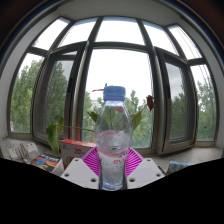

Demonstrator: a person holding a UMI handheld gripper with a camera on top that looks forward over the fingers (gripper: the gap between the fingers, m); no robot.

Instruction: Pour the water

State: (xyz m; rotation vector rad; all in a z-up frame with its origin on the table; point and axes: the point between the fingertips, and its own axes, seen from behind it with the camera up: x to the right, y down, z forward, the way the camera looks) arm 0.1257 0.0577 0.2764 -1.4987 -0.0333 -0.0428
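A clear plastic water bottle (pixel 113 135) with a pale blue cap and a red-lettered label stands upright between my gripper's (pixel 113 163) two fingers. The pink pads (pixel 92 160) press against its lower body from both sides. The bottle is held raised, with the bay window behind it. Its base is hidden below the fingers. Water fills most of the bottle. No cup or other vessel shows.
A bay window (pixel 120 80) with dark frames and green trees outside fills the background. A sill (pixel 40 155) below holds a red box (pixel 72 150), small plants and a few coloured items on the left.
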